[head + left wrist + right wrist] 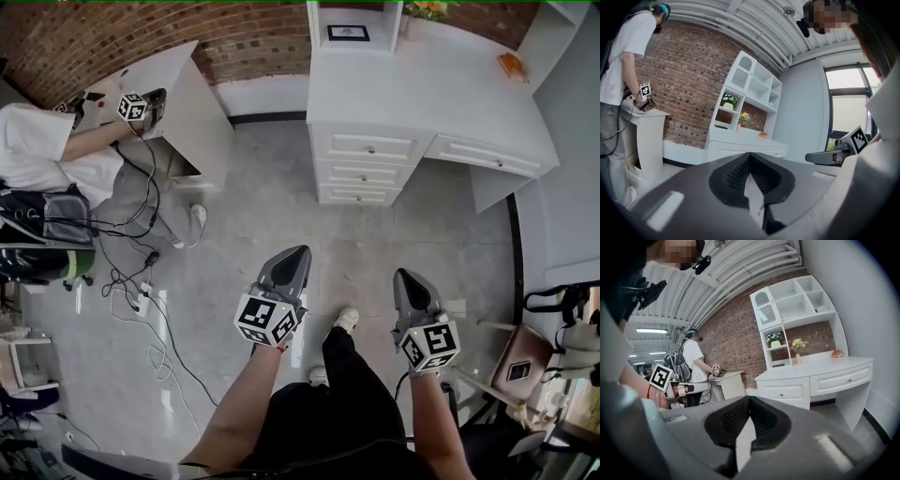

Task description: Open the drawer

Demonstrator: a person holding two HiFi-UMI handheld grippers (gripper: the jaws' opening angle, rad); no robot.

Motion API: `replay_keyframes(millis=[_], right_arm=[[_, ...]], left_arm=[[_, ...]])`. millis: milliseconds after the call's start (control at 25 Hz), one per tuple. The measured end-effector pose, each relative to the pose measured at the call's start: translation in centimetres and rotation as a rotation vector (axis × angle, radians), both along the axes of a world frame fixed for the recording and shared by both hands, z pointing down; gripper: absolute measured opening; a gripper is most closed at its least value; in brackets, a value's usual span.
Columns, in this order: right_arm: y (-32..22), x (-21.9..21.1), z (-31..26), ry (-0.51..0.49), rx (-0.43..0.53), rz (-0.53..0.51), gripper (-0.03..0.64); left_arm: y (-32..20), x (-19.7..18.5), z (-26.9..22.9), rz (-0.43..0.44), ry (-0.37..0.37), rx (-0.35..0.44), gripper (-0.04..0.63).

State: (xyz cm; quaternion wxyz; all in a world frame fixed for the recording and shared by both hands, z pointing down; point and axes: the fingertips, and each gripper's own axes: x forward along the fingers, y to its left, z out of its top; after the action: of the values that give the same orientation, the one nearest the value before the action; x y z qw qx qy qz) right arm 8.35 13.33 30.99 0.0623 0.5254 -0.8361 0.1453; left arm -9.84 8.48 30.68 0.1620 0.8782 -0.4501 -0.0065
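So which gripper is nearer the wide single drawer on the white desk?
Right. The right gripper is short of the wide drawer, slightly left of it in the head view; the left gripper is farther left, facing the three stacked drawers.

Staged lab room: brick wall [112, 37], white desk [422, 94], cables [141, 253]

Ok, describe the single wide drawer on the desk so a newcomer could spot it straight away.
Find the white desk against the brick wall. In the head view, the wide drawer sits right of the stack of three drawers. It alone stands single, with open space and no drawer beneath it.
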Motion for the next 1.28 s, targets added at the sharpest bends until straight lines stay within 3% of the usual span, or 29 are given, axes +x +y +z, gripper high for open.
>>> replay_keyframes(millis=[600,1080,1280], right_arm=[[-10.1,2.9,2.7,-0.008,-0.041,-0.027,0.002],[-13.9,2.7,4.7,-0.038,-0.038,-0.031,0.002],[-15.3,3.0,6.0,-0.053,-0.034,-0.022,0.002]], left_arm=[[-10.2,3.7,2.3,-0.004,0.006,-0.019,0.002],[-13.8,4.9,3.9,-0.029,0.030,-0.011,0.002],[-15.1,6.9,4.7,-0.002,0.044,-0.008,0.002]])
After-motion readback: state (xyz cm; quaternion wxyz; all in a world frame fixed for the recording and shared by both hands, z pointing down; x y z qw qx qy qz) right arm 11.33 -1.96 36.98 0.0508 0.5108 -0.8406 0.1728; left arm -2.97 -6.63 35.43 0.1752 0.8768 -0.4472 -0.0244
